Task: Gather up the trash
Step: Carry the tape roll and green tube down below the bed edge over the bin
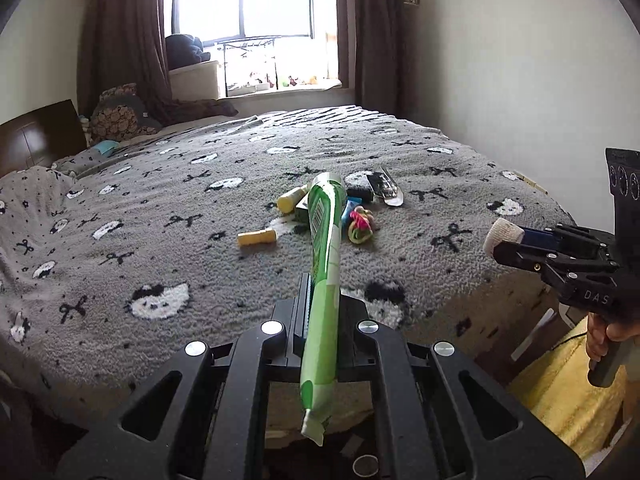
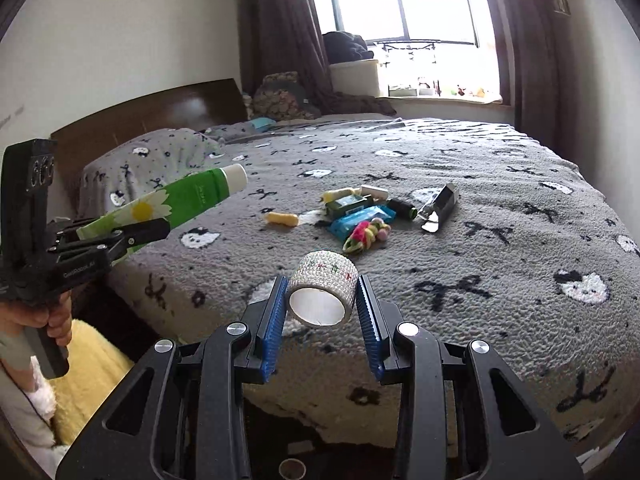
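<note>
1. While the left gripper clamps the green tube, the tube juts forward past its fingertips, above the bed.
2. Right gripper pinches the tape roll between blue pads.
3. Remaining litter pile lies mid-bed, well beyond both.

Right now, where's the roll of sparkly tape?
The sparkly tape roll is clamped in the right claw, held above the near edge of the bed, short of the colourful hair ties.
</note>
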